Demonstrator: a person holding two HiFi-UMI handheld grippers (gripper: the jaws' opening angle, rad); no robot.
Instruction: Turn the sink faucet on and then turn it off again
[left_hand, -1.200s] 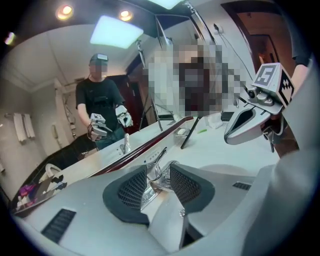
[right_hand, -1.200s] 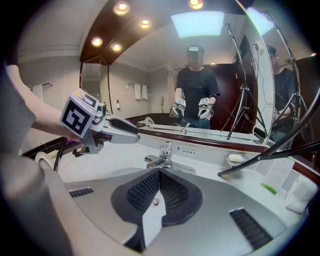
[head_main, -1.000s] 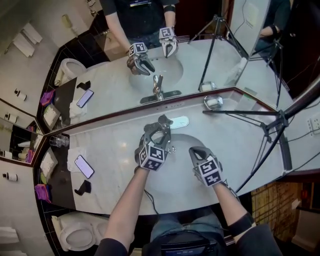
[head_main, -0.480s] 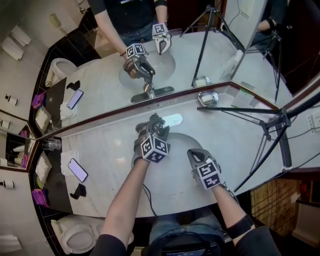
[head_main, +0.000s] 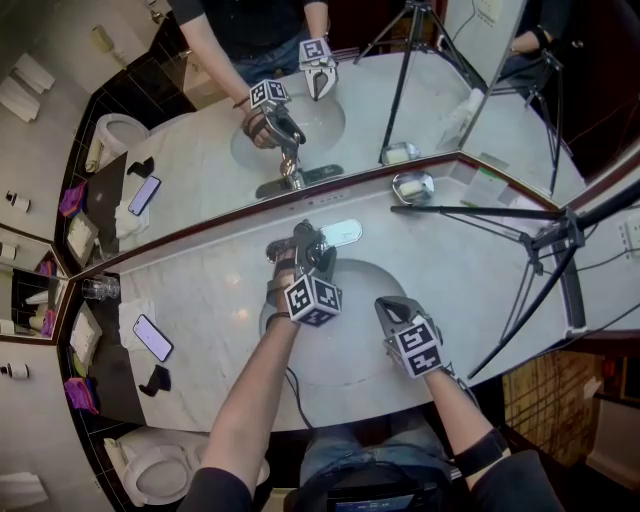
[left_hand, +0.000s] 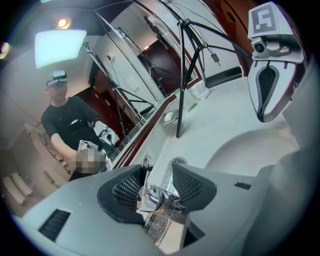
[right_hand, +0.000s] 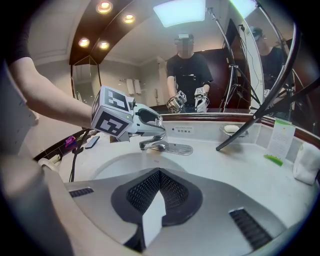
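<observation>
Left gripper (left_hand: 157, 175): jaws are standing partly apart and have just been closing; the chrome faucet handle (left_hand: 151, 196) is sitting between them, and both mesh pads appear to be touching it, one on each side. The gripper is pointing down and forward at the back of the sink basin (head_main: 352, 300), its marker cube facing up toward the head camera.

Right gripper (right_hand: 159, 176): jaws are lying together, tips meeting, nothing between them. It is hanging over the front part of the basin, well apart from the faucet (right_hand: 159, 145) and to the right of the left gripper.

Faucet: it is standing on an oval chrome plate at the rear edge of the basin, just in front of the mirror (head_main: 420, 90). Whether water is running I cannot tell.

Surroundings: the basin is sitting in a pale marble counter (head_main: 200, 290). A soap dish (head_main: 412, 186) is resting at the back of the counter to the right of the faucet. A black tripod (head_main: 545, 240) is reaching across the counter's right side. A phone (head_main: 153, 338) is lying on a white cloth at the far left, with a drinking glass (head_main: 97, 289) near it by the mirror.
</observation>
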